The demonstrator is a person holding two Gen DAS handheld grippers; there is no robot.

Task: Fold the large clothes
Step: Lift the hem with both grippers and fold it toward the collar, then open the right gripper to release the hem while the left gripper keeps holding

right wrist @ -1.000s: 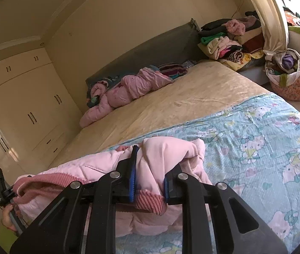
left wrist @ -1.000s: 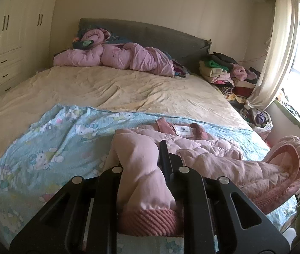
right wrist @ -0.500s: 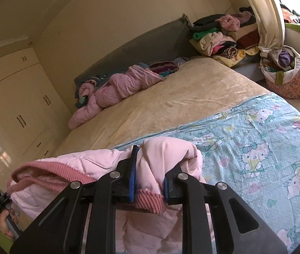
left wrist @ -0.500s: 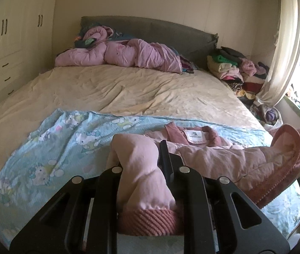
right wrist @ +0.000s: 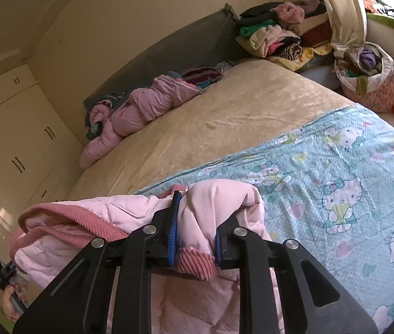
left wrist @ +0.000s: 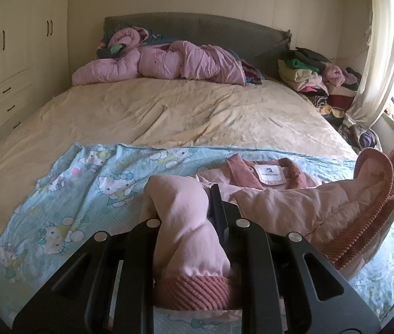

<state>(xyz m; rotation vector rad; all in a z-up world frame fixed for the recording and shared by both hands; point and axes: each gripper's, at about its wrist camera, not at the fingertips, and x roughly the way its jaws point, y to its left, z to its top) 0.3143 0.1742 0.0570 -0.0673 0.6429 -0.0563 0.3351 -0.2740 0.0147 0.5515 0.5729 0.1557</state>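
Both the left gripper (left wrist: 194,217) and right gripper (right wrist: 195,222) pinch sleeve cuffs of the pink jacket (left wrist: 286,206) lying at 6 o'clock on the bed (left wrist: 169,117); keep both sleeves level and taut, folding inward evenly.

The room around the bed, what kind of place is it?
Most likely a home bedroom: a wide bed with a grey headboard, built-in wardrobes, and piled clothes beside the window curtain.
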